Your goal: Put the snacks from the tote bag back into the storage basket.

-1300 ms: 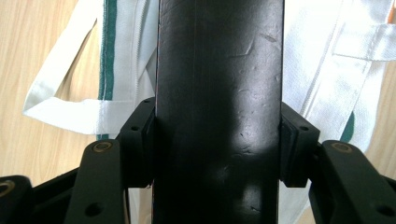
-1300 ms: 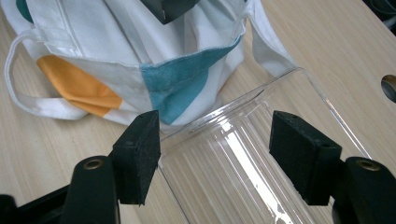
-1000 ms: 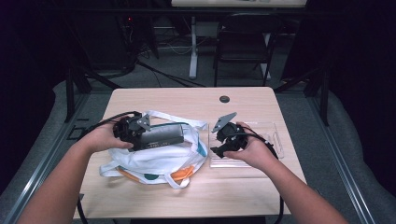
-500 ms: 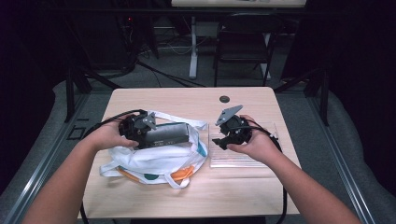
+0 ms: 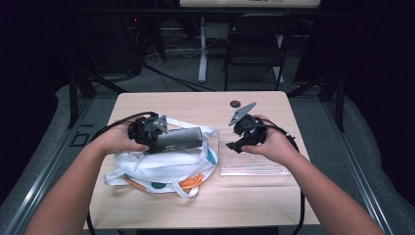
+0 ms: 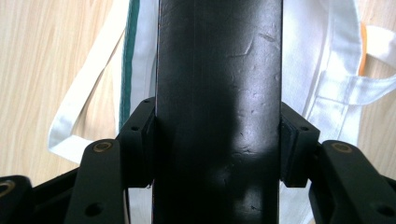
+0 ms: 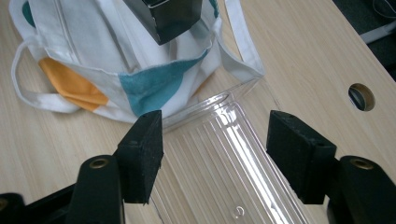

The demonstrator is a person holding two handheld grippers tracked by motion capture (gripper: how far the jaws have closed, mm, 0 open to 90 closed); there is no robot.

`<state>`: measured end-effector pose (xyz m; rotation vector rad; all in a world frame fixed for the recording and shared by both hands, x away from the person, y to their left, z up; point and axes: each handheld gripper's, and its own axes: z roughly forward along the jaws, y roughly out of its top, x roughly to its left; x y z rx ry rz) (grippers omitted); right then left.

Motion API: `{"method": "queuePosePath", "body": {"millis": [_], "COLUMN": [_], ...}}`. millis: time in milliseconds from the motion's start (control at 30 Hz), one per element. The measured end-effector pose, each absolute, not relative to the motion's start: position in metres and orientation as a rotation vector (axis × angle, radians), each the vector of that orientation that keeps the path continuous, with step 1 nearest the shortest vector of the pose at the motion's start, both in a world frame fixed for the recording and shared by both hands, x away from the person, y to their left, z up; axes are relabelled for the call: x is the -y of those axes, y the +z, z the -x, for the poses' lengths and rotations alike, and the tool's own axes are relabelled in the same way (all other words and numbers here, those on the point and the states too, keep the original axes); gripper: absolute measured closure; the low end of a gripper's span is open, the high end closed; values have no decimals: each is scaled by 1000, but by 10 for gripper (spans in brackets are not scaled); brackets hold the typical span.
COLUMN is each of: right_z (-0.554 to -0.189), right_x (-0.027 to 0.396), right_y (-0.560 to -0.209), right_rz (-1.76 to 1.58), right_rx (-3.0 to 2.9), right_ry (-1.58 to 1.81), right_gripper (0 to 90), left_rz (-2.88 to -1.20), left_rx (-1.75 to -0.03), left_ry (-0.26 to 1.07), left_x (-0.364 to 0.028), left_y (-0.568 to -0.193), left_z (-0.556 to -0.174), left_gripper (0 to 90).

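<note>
We've got the left gripper (image 5: 147, 133) pinching the dark box (image 5: 180, 138) across its width and holding it over the bag (image 5: 161, 166), so keep the box level and feed it end-first into the bag mouth without letting the straps snag. The right gripper (image 5: 238, 142) hangs over the clear tray (image 7: 224, 158) on the worktop (image 5: 195, 103), its jaws spread with nothing between them and just opened wider; use it to hold the bag's rim open. The box is long, dark grey, slightly scuffed and glossy; the bag is white cloth with teal and orange patches, lying slumped.
</note>
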<state>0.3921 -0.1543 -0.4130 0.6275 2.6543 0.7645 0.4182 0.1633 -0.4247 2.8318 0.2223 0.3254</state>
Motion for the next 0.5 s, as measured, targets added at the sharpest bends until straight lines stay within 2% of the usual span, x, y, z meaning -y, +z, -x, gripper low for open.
{"method": "queuePosePath", "body": {"millis": [500], "right_z": [-398], "right_x": [150], "right_y": [-412], "right_rz": [-483], "right_rx": [-2776], "right_ry": [605], "right_gripper": [257], "left_rz": [-2840], "left_rx": [-172], "left_ry": [310], "left_x": [-141], "left_y": [-417], "left_z": [-418], "left_gripper": [425]}}
